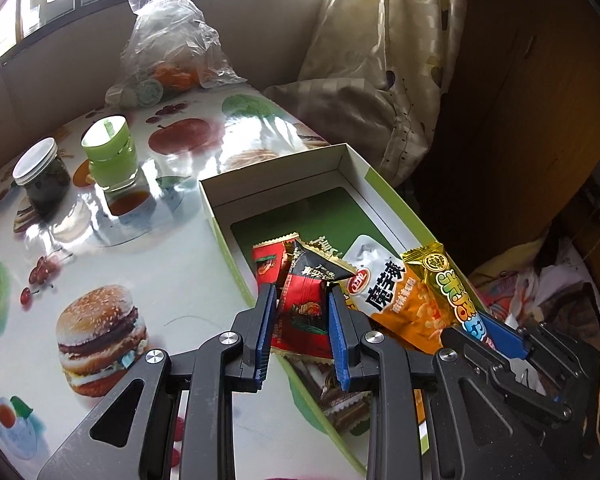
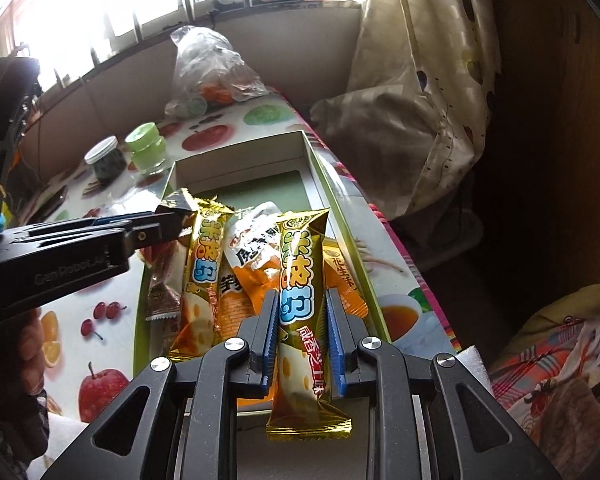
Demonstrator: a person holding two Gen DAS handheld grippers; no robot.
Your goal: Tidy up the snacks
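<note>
An open white box with green sides [image 1: 276, 172] lies on the table, with several snack packets at its near end. My left gripper [image 1: 302, 294] is shut on a red and black packet [image 1: 304, 312] above that end. Beside it lie another red packet [image 1: 266, 266] and an orange and white pouch [image 1: 396, 300]. My right gripper [image 2: 303, 296] is shut on a gold bar [image 2: 302, 264] over the box [image 2: 240, 160], where a second gold bar [image 2: 202, 264] rests. From the left wrist view, the right gripper [image 1: 496, 332] and its bar [image 1: 448, 284] show at the right.
A white-lidded jar [image 1: 40, 176] and a green-lidded jar [image 1: 110, 152] stand left of the box on the fruit-print tablecloth [image 1: 100, 264]. A clear plastic bag [image 1: 172, 48] sits at the far end. Cream curtain fabric [image 1: 380, 80] hangs past the table's right edge.
</note>
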